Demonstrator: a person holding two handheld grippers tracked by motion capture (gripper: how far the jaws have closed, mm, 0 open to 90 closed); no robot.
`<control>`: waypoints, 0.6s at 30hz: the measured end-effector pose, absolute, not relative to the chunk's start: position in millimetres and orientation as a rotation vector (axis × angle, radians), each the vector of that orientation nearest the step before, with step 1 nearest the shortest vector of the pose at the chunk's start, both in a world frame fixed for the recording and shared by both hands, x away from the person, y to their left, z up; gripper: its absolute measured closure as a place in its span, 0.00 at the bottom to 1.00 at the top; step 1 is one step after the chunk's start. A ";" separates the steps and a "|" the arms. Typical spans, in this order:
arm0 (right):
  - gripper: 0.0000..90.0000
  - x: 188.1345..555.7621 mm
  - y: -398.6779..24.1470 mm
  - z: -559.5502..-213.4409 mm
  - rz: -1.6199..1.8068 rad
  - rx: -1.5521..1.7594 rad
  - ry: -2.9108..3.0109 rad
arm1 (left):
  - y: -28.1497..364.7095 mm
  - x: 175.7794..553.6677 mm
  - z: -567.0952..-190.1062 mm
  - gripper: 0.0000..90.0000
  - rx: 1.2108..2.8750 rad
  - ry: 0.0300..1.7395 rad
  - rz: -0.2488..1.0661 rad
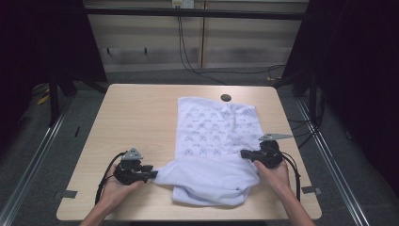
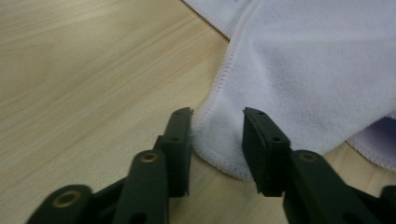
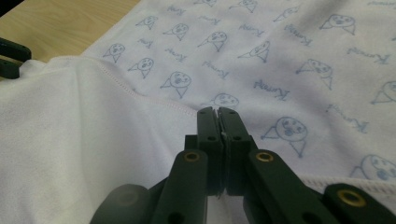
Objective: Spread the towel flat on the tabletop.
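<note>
White printed cloth point(image 1: 214, 141) spread on the wooden surface point(image 1: 141, 117), right of centre, reaching from about 12 o'clock by the dark round hole point(image 1: 226, 98) down toward 6 o'clock. Near end folded back, plain underside up, bunched along the surface's near edge. Left claw point(image 1: 151, 173) at about 8 o'clock, held in the left hand point(image 1: 115, 186), jaws apart with a rounded, hemmed corner of the cloth point(image 2: 224, 140) lying between them, pads not pressing on it. Right claw point(image 1: 244, 154) at about 4 o'clock, gripped by the right hand point(image 1: 275, 174), jaws fully together point(image 3: 218, 114) just above the fold's stitched hem; whether any fabric is pinched cannot be told.
</note>
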State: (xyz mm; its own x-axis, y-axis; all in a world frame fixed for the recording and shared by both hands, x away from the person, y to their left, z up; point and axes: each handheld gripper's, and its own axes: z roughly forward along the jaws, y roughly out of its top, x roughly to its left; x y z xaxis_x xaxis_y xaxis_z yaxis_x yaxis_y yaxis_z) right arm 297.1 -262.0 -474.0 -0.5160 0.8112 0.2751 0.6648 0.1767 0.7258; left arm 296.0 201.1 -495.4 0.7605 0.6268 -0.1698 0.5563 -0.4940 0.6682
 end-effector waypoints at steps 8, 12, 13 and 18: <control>0.99 293.9 -264.4 -470.6 1.268 1.437 2.268 | 196.2 292.2 -495.3 0.98 2.240 0.819 0.113; 0.99 284.3 -266.4 -457.2 1.354 1.410 2.240 | 204.3 293.2 -487.2 0.98 2.148 0.819 0.061; 0.99 281.9 -267.8 -452.3 1.376 1.392 2.229 | 207.3 292.5 -482.3 0.98 2.117 0.813 0.070; 0.99 268.5 -278.6 -421.6 1.484 1.340 2.134 | 219.5 289.5 -442.3 0.99 1.965 0.779 0.115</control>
